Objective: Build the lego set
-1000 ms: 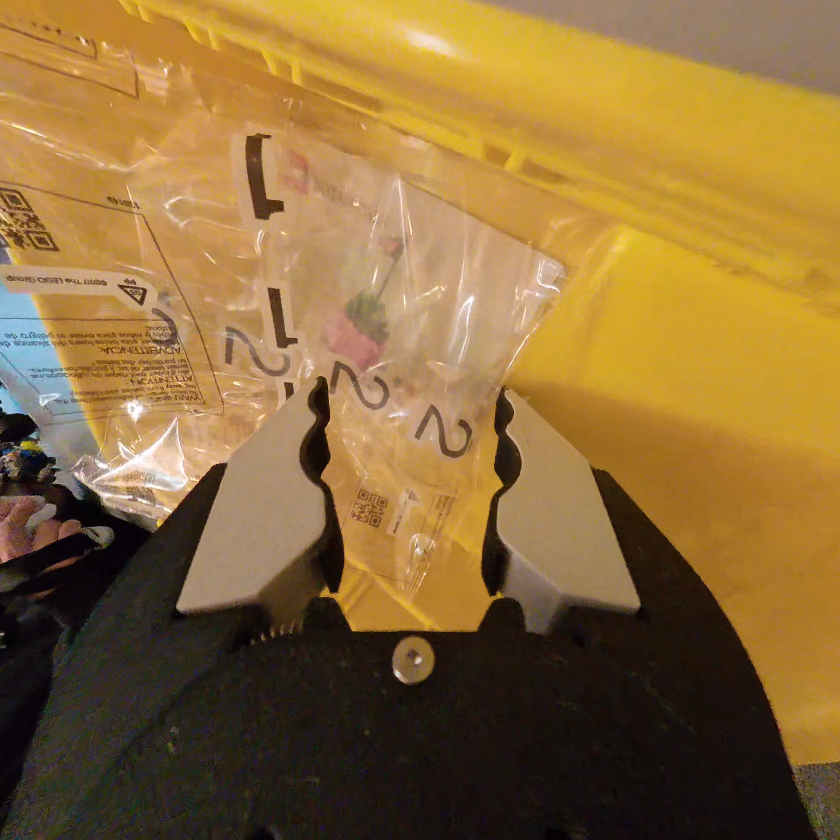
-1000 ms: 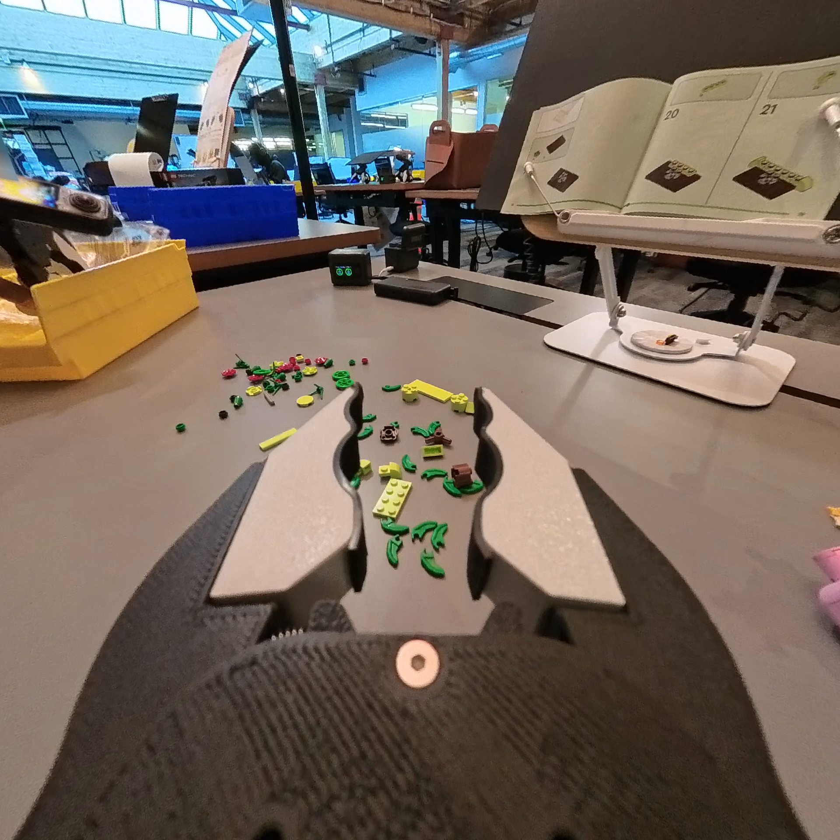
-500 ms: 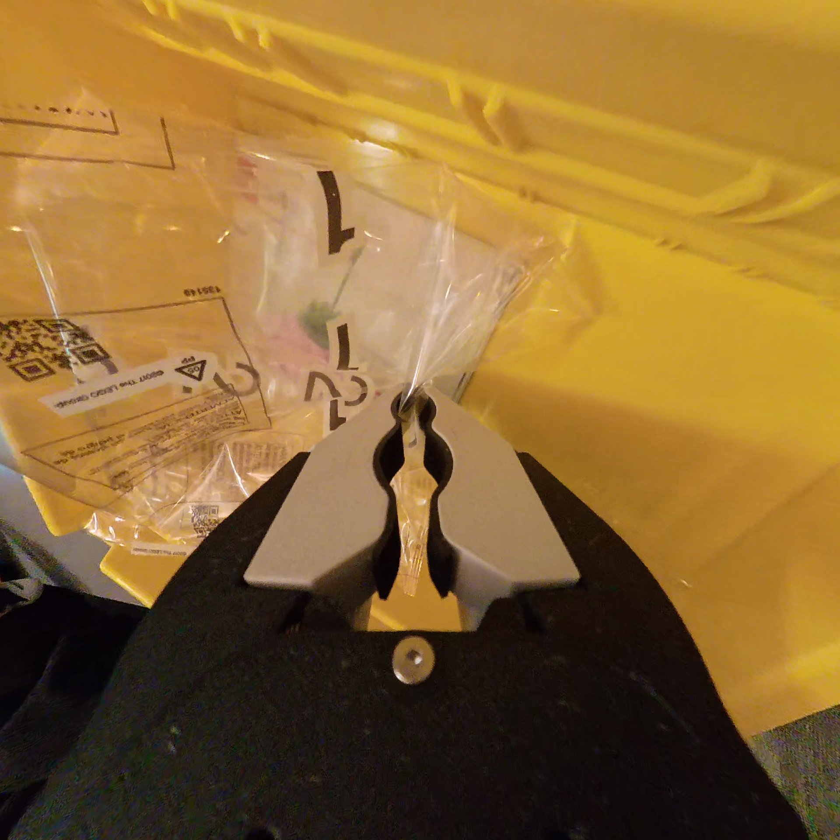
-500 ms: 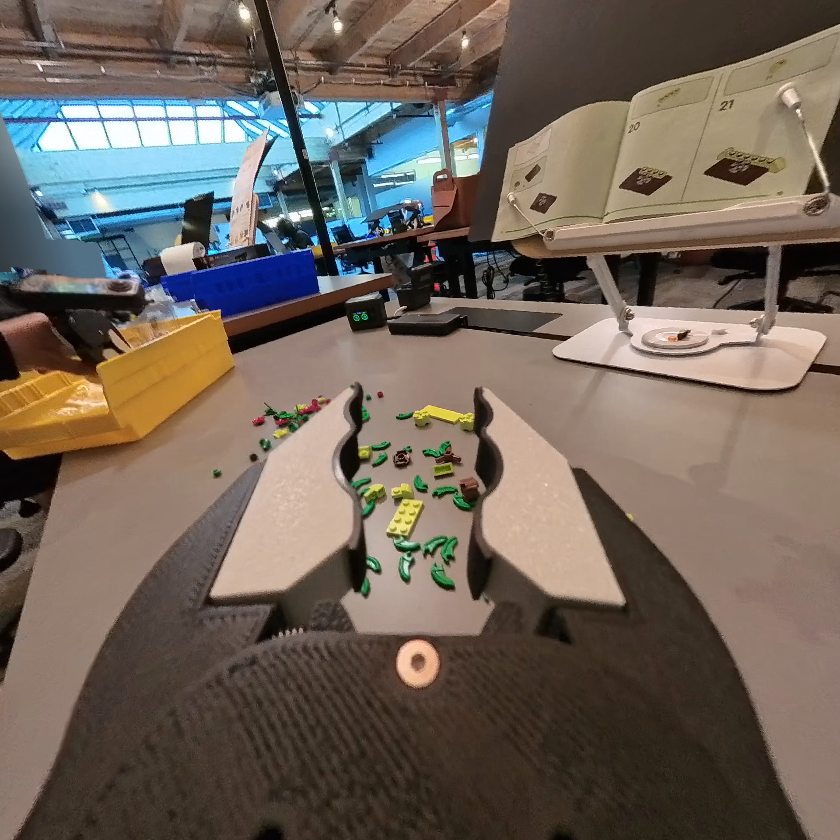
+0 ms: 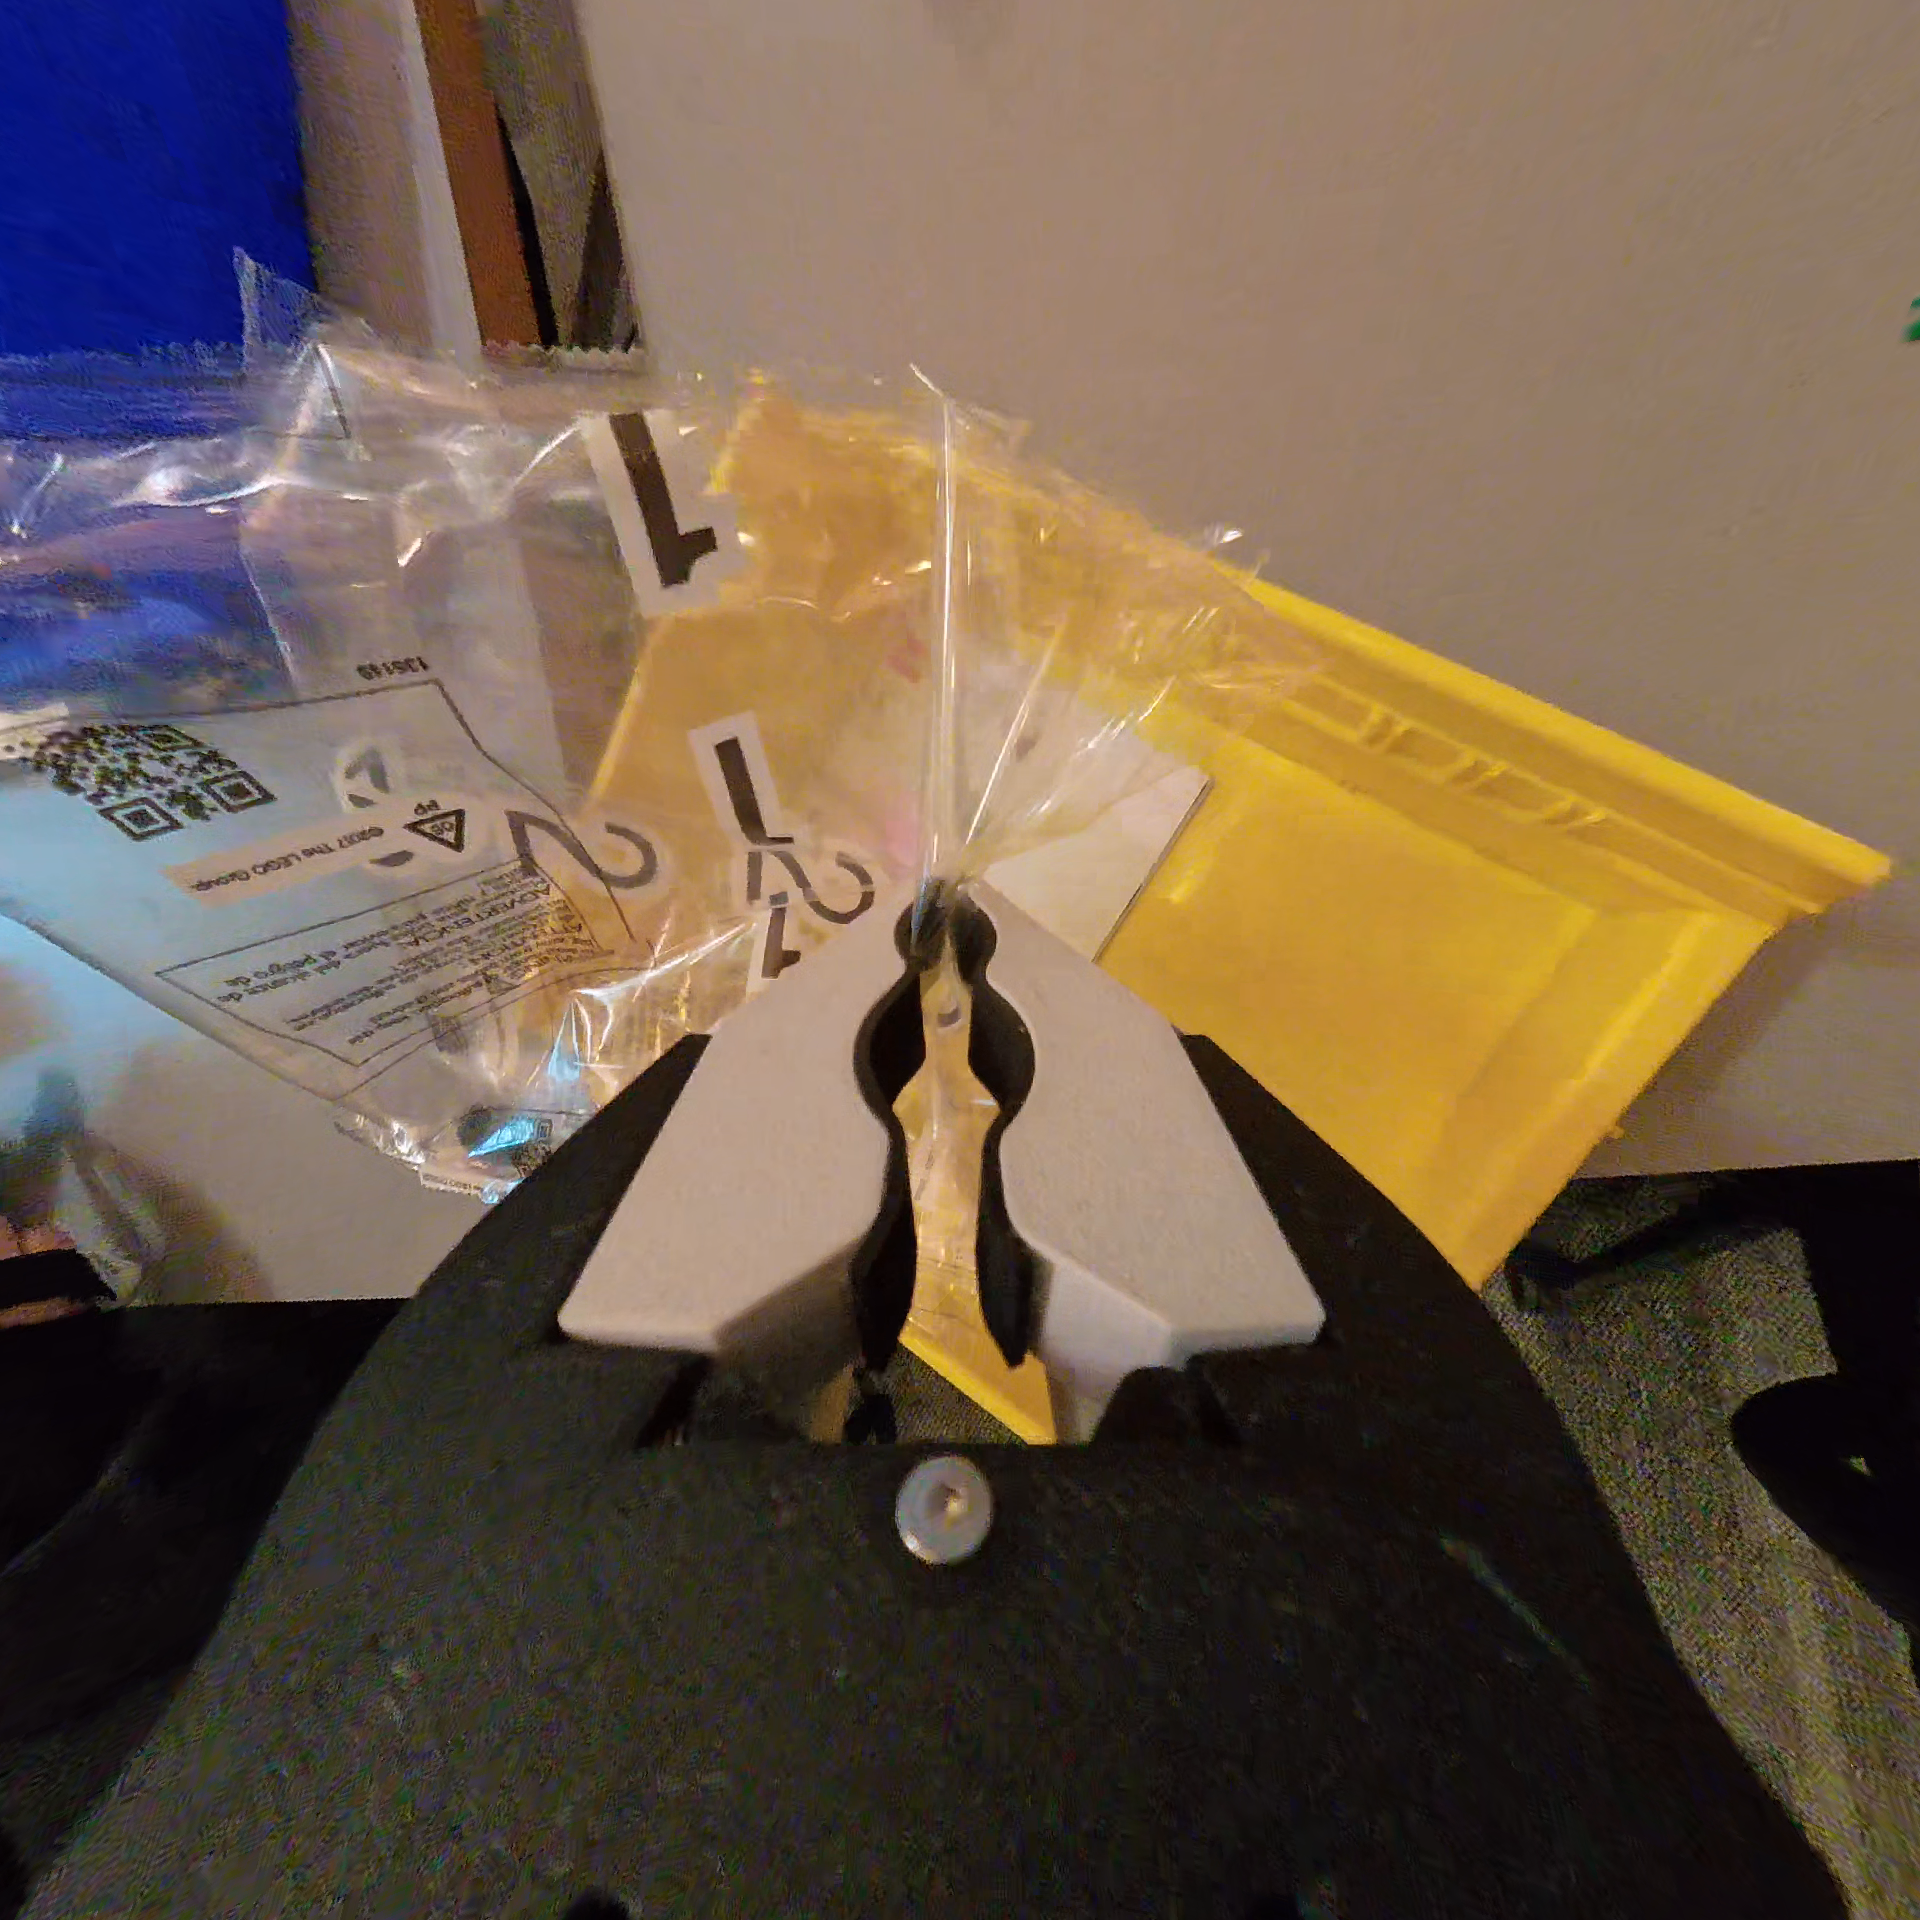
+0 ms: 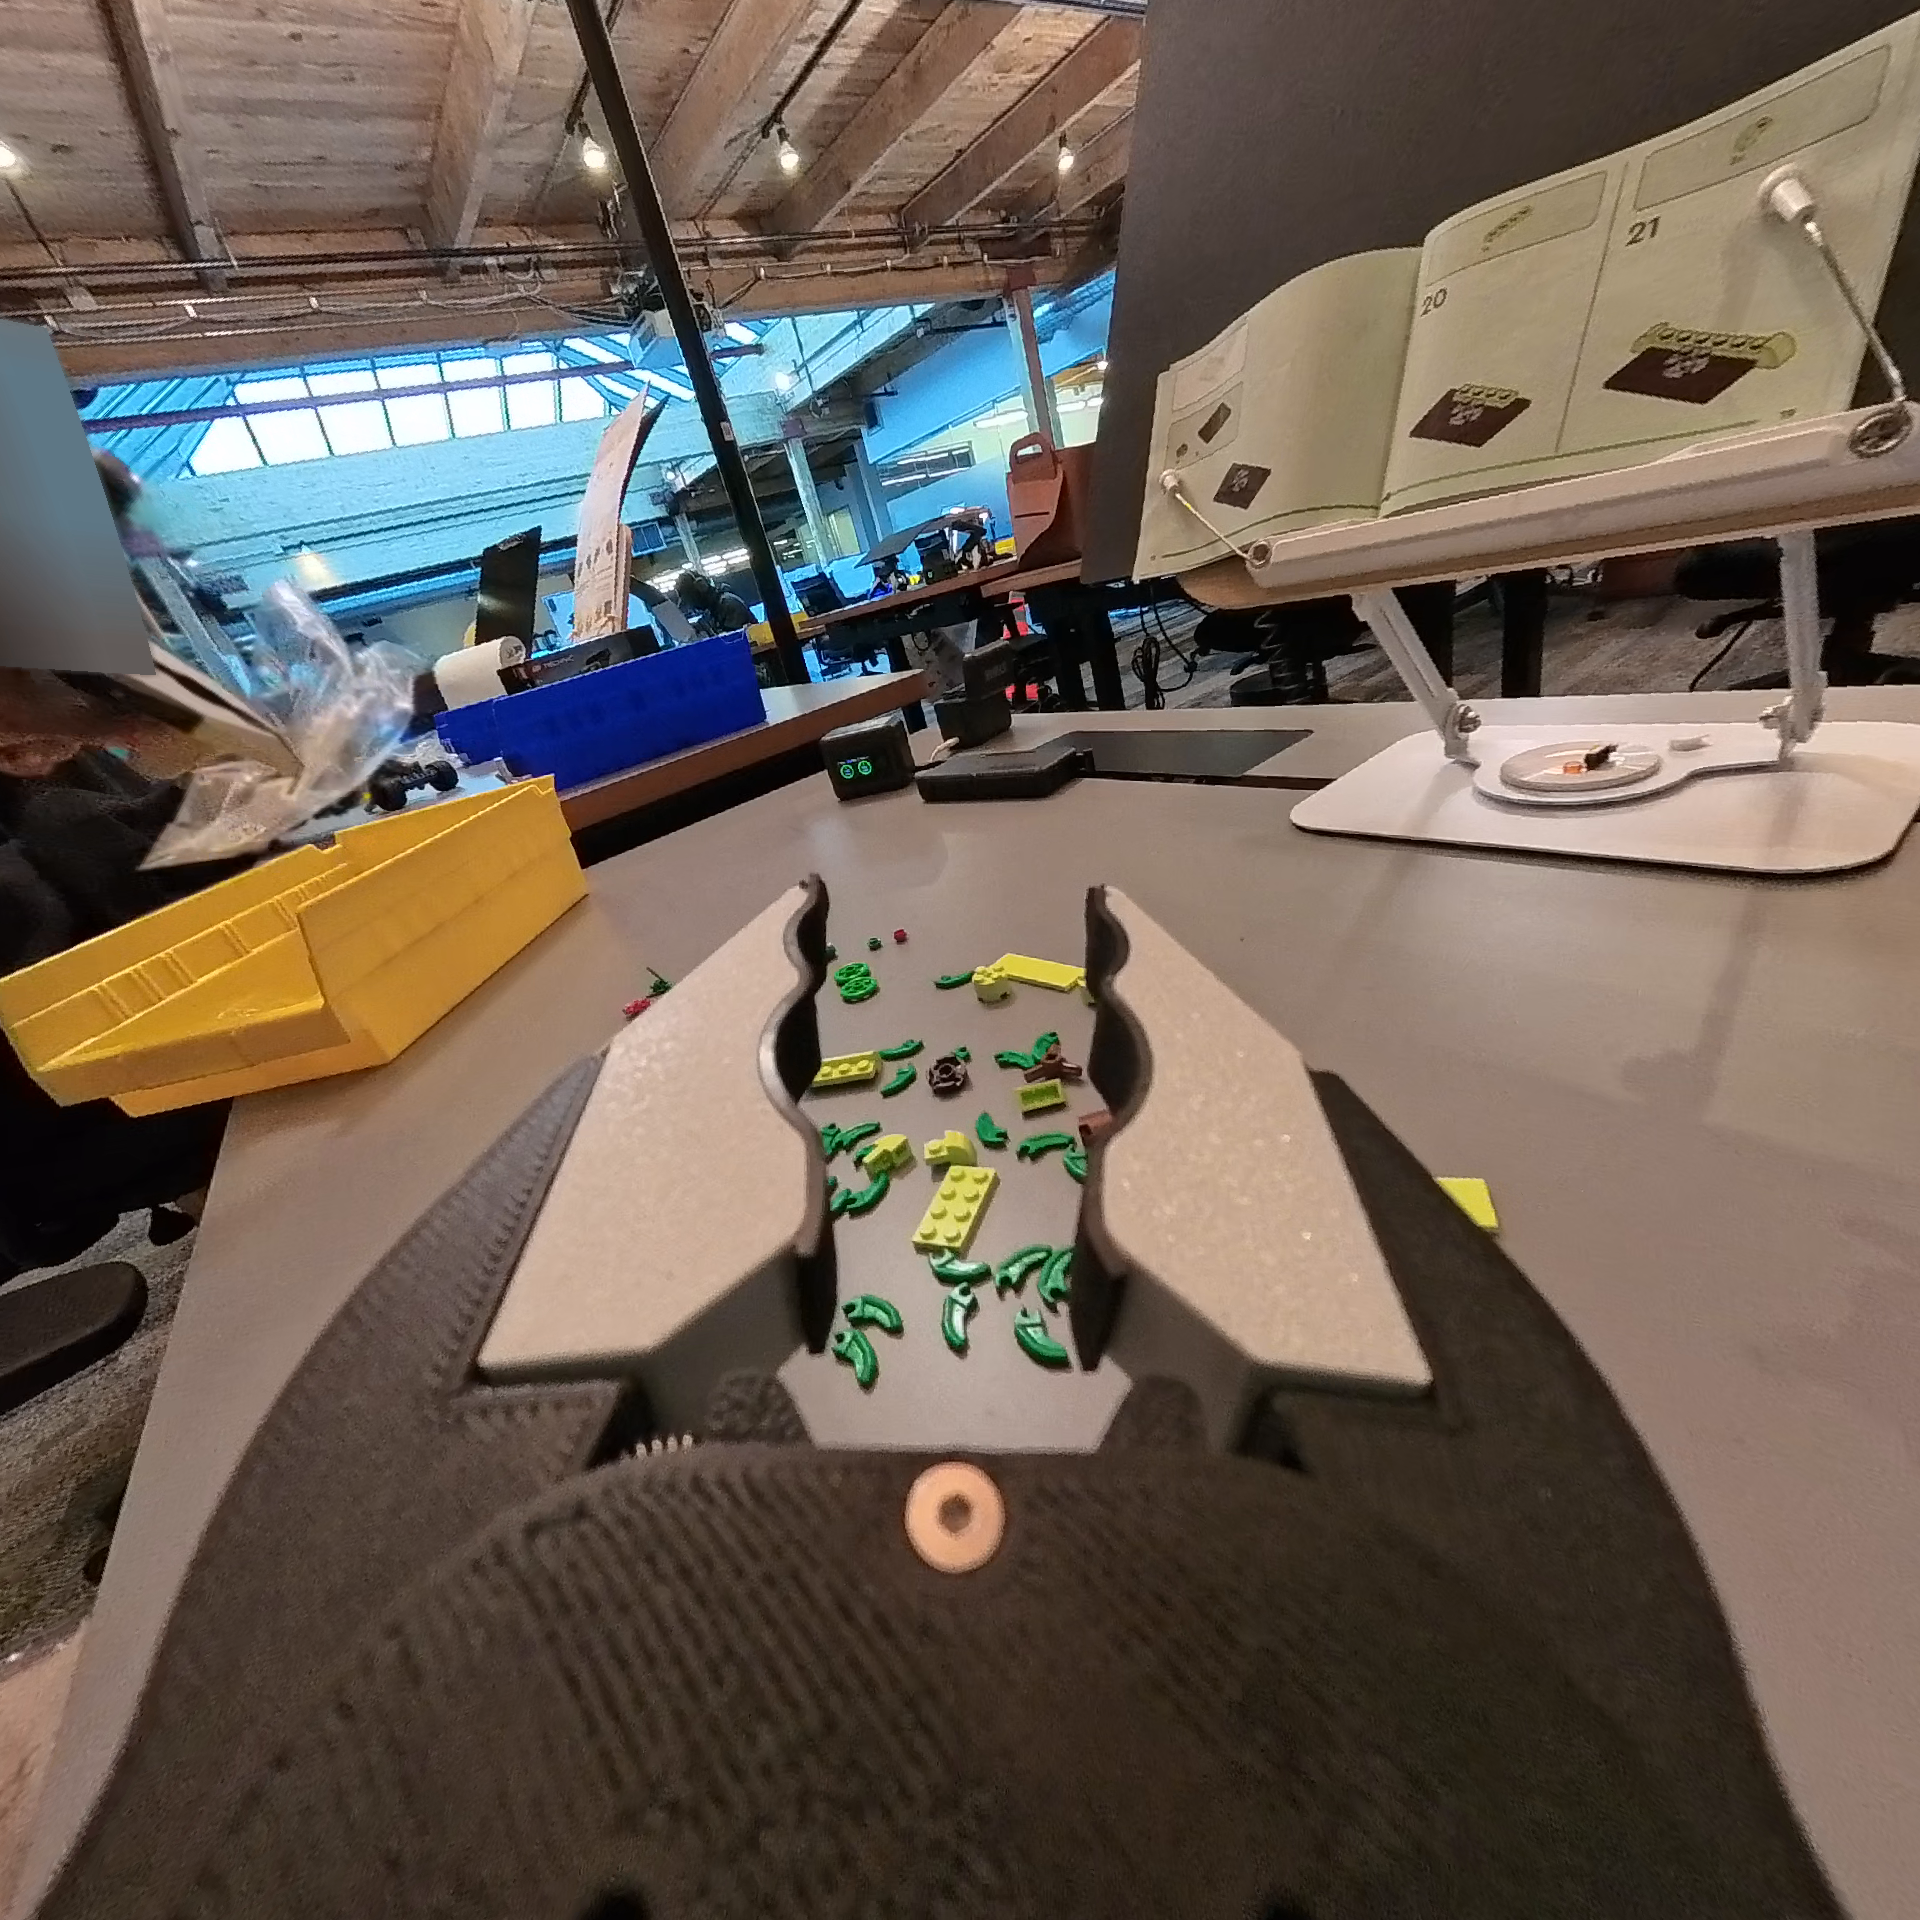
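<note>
My left gripper (image 5: 940,920) is shut on a corner of a clear plastic bag (image 5: 831,644) with printed numbers, and holds it above the yellow bin (image 5: 1382,935). A larger clear bag (image 5: 260,810) hangs with it to the left. In the right wrist view the bags (image 6: 301,717) hang over the yellow bin (image 6: 312,966) at the far left. My right gripper (image 6: 956,914) is open and empty, low over loose pieces on the grey table (image 6: 1558,1039): a lime 2x4 plate (image 6: 954,1205), several green curved leaves (image 6: 961,1314) and a small brown piece (image 6: 948,1073).
An open instruction booklet (image 6: 1507,364) rests on a white stand (image 6: 1600,790) at the back right. A lime tile (image 6: 1470,1202) lies right of my right gripper. Black devices (image 6: 987,769) sit at the table's far edge. A blue bin (image 6: 623,707) stands on another table behind.
My left gripper closed on the bag's corner inside the yellow bin, then lifted it up and out, dragging the larger bag along. My right gripper tilted upward and stayed open over the pieces.
</note>
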The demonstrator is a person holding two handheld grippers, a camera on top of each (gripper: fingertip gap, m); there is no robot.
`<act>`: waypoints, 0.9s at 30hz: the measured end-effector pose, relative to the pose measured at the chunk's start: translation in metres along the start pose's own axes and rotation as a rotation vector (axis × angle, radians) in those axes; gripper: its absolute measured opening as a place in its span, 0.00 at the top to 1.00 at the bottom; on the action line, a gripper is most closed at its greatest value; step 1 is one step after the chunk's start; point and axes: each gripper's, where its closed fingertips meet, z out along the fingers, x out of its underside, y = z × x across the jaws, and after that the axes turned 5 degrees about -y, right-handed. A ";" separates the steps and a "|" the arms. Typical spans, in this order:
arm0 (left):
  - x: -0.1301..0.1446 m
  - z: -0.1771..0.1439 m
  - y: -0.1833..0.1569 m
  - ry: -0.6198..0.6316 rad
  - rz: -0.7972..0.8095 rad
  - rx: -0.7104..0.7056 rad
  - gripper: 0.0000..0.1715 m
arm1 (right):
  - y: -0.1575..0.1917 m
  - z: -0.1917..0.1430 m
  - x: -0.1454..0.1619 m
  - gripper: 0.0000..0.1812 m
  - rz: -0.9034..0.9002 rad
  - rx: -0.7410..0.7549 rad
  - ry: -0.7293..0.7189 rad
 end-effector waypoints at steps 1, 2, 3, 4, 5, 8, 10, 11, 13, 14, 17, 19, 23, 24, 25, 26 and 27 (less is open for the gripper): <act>-0.004 -0.007 0.001 -0.023 -0.014 0.008 1.00 | 0.000 0.000 0.000 0.74 0.002 -0.001 -0.002; -0.007 -0.013 0.001 -0.042 -0.024 0.016 1.00 | 0.000 0.000 0.000 0.74 0.003 -0.001 -0.003; -0.008 -0.017 -0.001 -0.055 -0.031 0.028 1.00 | 0.000 0.000 -0.001 0.74 0.005 -0.001 -0.005; -0.009 -0.020 -0.002 -0.062 -0.037 0.040 1.00 | 0.000 -0.001 -0.001 0.74 0.009 -0.002 -0.007; -0.009 -0.021 -0.005 -0.067 -0.042 0.058 1.00 | 0.000 0.000 -0.001 0.74 0.014 -0.004 -0.010; -0.001 -0.019 -0.018 -0.039 -0.038 0.110 1.00 | 0.001 0.000 -0.001 0.74 0.020 -0.009 -0.012; 0.010 -0.014 -0.026 0.012 -0.021 0.141 1.00 | 0.001 0.000 -0.001 0.74 0.017 -0.010 -0.013; 0.016 -0.010 -0.032 0.038 -0.019 0.172 1.00 | 0.001 0.000 -0.001 0.74 0.015 -0.010 -0.013; 0.028 -0.002 -0.049 0.087 -0.018 0.264 1.00 | 0.002 0.000 -0.001 0.74 0.013 -0.010 -0.013; 0.034 0.002 -0.059 0.109 -0.013 0.309 1.00 | 0.002 0.000 -0.001 0.74 0.013 -0.010 -0.012; 0.055 0.020 -0.078 0.179 0.050 0.370 0.98 | 0.002 0.000 -0.001 0.73 0.016 -0.013 -0.012; 0.067 0.030 -0.093 0.226 0.080 0.415 0.94 | 0.002 0.000 -0.001 0.74 0.015 -0.012 -0.013; 0.081 0.037 -0.108 0.294 0.109 0.469 0.80 | 0.001 0.000 -0.002 0.74 0.022 -0.010 -0.017; 0.078 0.036 -0.107 0.283 0.106 0.466 0.78 | 0.001 0.000 -0.002 0.74 0.023 -0.009 -0.018; 0.073 0.034 -0.105 0.259 0.099 0.464 0.77 | 0.001 0.000 -0.002 0.73 0.025 -0.008 -0.018; 0.067 0.030 -0.102 0.226 0.086 0.465 0.77 | 0.000 0.000 -0.002 0.74 0.027 -0.008 -0.018; 0.060 0.026 -0.099 0.192 0.069 0.465 0.77 | 0.000 0.000 -0.002 0.74 0.028 -0.007 -0.018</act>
